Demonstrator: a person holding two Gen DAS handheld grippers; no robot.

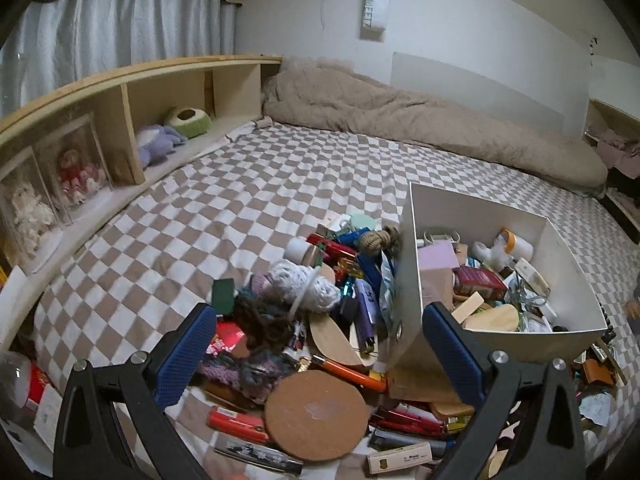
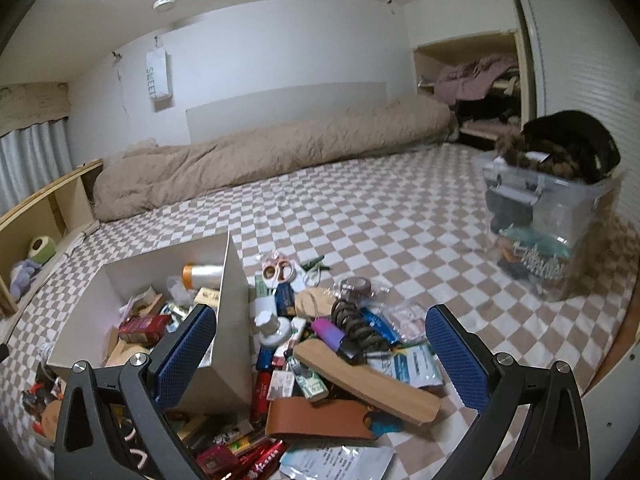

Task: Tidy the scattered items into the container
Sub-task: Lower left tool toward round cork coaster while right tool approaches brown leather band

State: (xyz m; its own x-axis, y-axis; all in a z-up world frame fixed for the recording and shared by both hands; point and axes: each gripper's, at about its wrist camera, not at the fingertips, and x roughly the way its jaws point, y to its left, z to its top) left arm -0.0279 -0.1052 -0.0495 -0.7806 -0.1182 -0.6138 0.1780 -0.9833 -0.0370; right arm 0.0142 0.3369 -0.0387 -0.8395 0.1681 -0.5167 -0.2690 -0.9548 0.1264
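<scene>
Hanging on the wall at twelve o'clock, white paper bag [image 1: 376, 8] [image 2: 159, 76] showing "SWEETY"; other labels staying unreadable.

Checkered bed [image 1: 280, 184], white walls [image 1: 460, 32], curtained window [image 1: 120, 28]

Left tongs [image 1: 316, 354] and right tongs [image 2: 320, 354], black angular arms, silver round screws, blue textured pads [image 1: 186, 354]

Open white box [image 1: 500, 208], partly filled, amid scattered clutter [image 1: 320, 320] on bed.
</scene>
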